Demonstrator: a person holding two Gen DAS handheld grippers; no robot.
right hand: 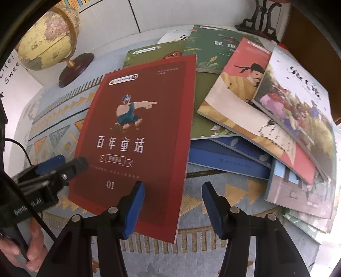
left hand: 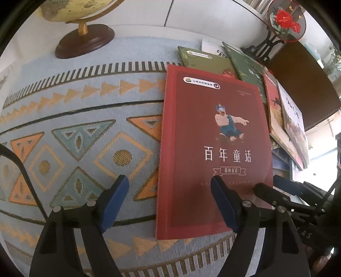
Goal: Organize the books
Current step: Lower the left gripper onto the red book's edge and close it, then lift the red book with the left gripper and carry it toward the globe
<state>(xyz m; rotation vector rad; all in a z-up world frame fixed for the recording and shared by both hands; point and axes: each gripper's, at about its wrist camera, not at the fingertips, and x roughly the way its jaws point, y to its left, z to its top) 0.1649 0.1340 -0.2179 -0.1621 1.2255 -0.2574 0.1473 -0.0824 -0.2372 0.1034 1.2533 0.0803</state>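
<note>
A red book [left hand: 213, 149] with a pointing cartoon figure lies face up on a patterned cloth; it also shows in the right wrist view [right hand: 138, 136]. My left gripper [left hand: 170, 202] is open, astride the book's left edge near its lower end. My right gripper [right hand: 172, 204] is open over the book's lower right corner. A loose pile of books lies to the right: green ones [right hand: 208, 49], a pink one [right hand: 238, 89], a white one [right hand: 298, 102], blue ones [right hand: 230, 157]. The right gripper shows in the left wrist view [left hand: 277, 189], the left in the right wrist view [right hand: 61, 164].
A globe [right hand: 46, 40] on a wooden base [left hand: 85, 40] stands at the back left. An ornament stand with a red flower disc [left hand: 285, 19] stands at the back right, beside a dark brown panel [left hand: 302, 81]. The patterned cloth [left hand: 74, 138] covers the table.
</note>
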